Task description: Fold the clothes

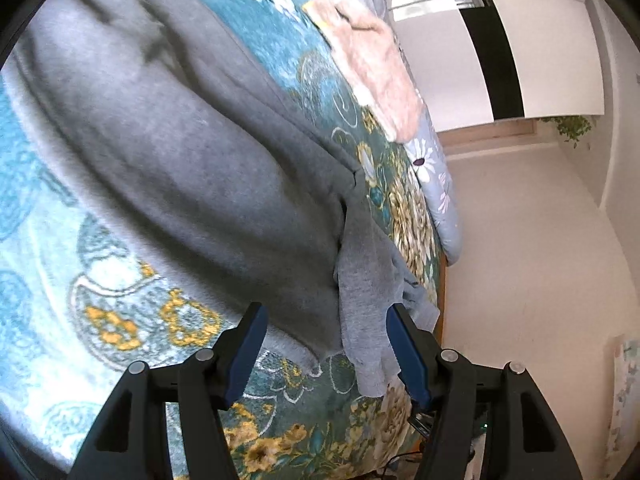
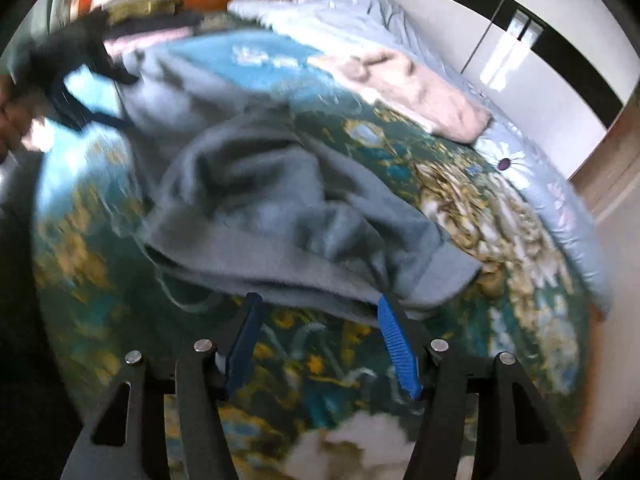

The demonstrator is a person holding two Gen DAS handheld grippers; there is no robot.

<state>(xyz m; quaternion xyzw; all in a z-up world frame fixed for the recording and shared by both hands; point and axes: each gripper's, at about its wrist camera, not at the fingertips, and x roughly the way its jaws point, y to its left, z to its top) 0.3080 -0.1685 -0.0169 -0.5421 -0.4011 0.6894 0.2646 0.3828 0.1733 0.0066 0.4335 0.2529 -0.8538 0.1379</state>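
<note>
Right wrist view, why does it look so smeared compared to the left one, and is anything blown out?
Right wrist view: motion blur smears the grey garment and floral bedspread; only the hand-held gripper stays crisp. Left wrist view: the grey garment is fairly sharp, with sunlight washing out the bedspread at left. Both views bend straight lines, fisheye-style.

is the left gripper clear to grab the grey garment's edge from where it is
Probably yes: the left gripper is open, the grey garment hem lies between its fingers, with nothing in the way.
</note>
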